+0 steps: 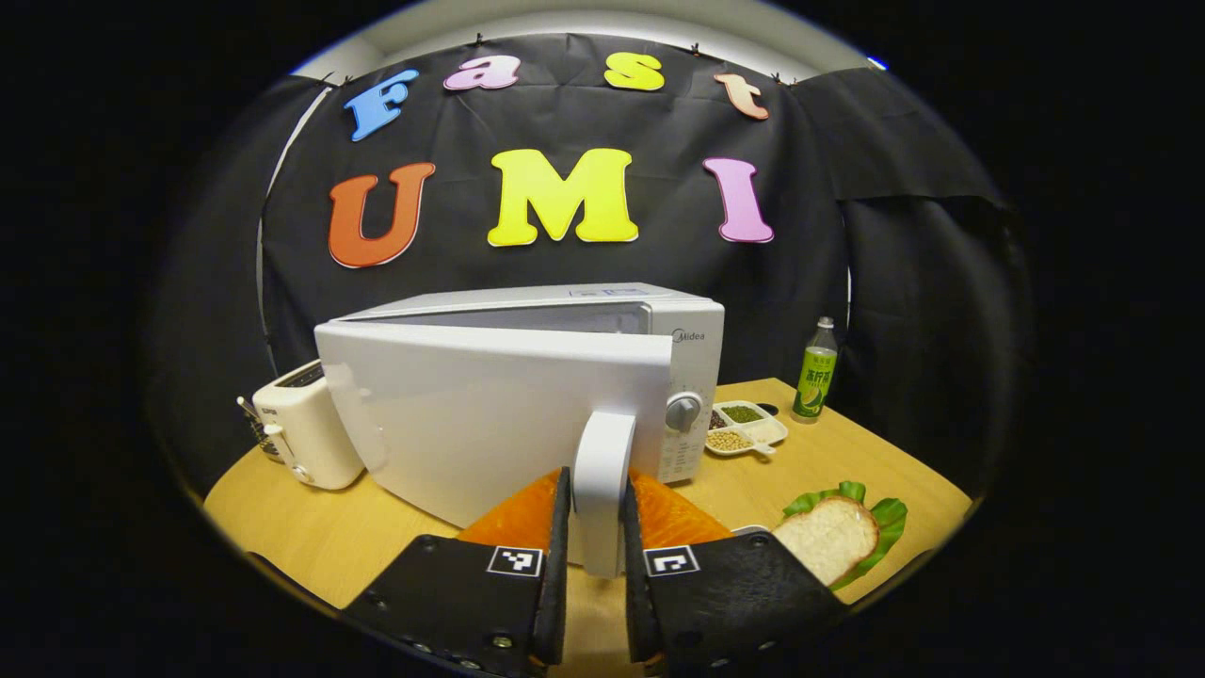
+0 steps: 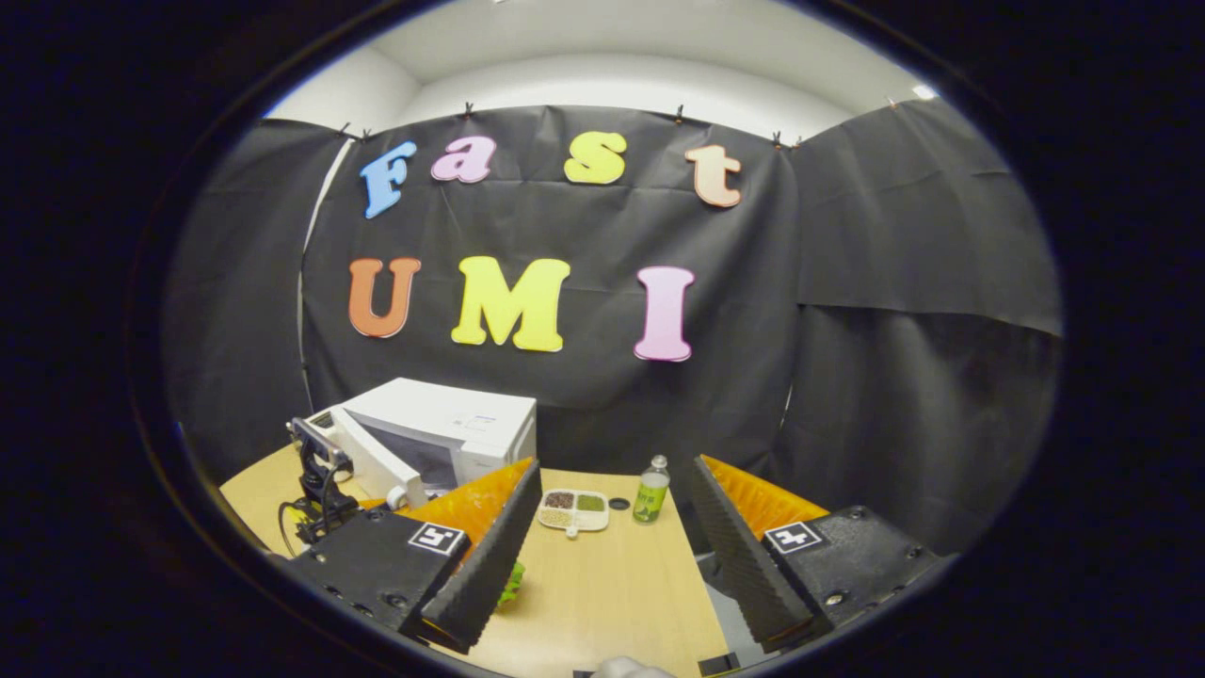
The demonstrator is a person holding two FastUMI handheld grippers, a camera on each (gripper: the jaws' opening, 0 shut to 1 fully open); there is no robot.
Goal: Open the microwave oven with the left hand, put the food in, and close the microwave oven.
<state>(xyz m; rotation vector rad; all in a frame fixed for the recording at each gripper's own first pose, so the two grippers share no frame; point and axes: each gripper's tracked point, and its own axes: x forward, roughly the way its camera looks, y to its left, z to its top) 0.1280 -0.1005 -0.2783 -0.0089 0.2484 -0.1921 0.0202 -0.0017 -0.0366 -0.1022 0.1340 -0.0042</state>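
Ahead of your left gripper [image 1: 593, 565], the microwave oven [image 1: 527, 395] is white all over, handle [image 1: 601, 480] and door alike, with a grey dial [image 1: 682, 412]. To its left the toaster [image 1: 303, 438] is cream. The surface [image 1: 828, 461] is pale wood. To the gripper's right you see tan bread [image 1: 828, 537] on green lettuce [image 1: 885, 523], a white tray [image 1: 746, 428] of brown and green grains, and a green-labelled bottle [image 1: 815, 372].

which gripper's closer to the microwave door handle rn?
Left. The left gripper has its jaws around the door handle; the right gripper hangs open, farther back over the table.
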